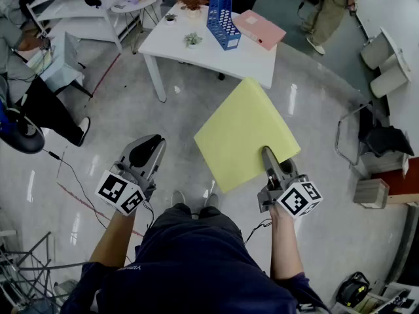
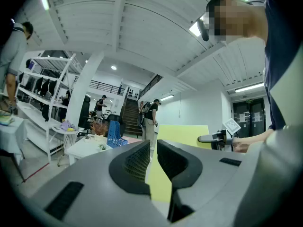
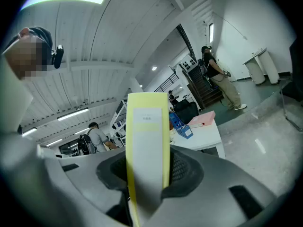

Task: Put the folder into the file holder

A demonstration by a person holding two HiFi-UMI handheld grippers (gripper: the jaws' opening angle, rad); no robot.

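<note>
My right gripper (image 1: 268, 154) is shut on the spine edge of a yellow folder (image 1: 245, 135), which it holds out flat above the floor. In the right gripper view the folder's spine (image 3: 147, 141) with its white label stands upright between the pads. My left gripper (image 1: 149, 148) hangs at the left, jaws nearly together with nothing between them; the folder (image 2: 182, 136) shows beyond it in the left gripper view. The blue file holder (image 1: 222, 17) stands on the white table (image 1: 203, 48) ahead, well beyond both grippers.
A pink folder (image 1: 259, 29) lies on the table beside the file holder, with small potted plants (image 1: 192, 39) nearby. A person (image 1: 330, 8) stands at the far right. Chairs, a white rack and cables line the floor's left side; boxes and a metal frame stand right.
</note>
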